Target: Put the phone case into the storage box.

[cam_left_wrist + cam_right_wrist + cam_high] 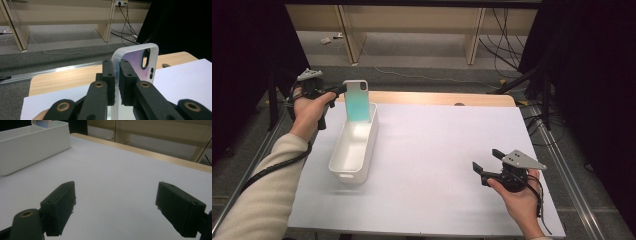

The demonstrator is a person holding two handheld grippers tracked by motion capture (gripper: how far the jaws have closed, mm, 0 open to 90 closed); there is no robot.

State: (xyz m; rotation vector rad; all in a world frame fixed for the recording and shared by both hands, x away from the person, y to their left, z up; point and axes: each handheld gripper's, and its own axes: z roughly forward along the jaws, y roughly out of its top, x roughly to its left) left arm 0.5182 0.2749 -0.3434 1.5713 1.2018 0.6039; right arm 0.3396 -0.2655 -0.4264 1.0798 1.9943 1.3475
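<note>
A phone case (357, 101) with a white rim and a teal-to-purple back stands upright over the far end of a long white bin (343, 163). My left gripper (341, 90) is shut on the case's upper edge. In the left gripper view the two black pads (109, 75) pinch the case's white rim (136, 50), and its camera cutout faces me. My right gripper (486, 161) hovers over the white tabletop at the near right. Its jaws stand wide open with nothing between them (115, 207).
The white sheet (437, 150) covers most of the wooden table, whose far edge (452, 98) shows bare. Beyond it lie grey floor, wooden furniture legs (474, 40) and loose cables (502, 45). Black curtains close both sides. The bin (32, 147) lies far left in the right gripper view.
</note>
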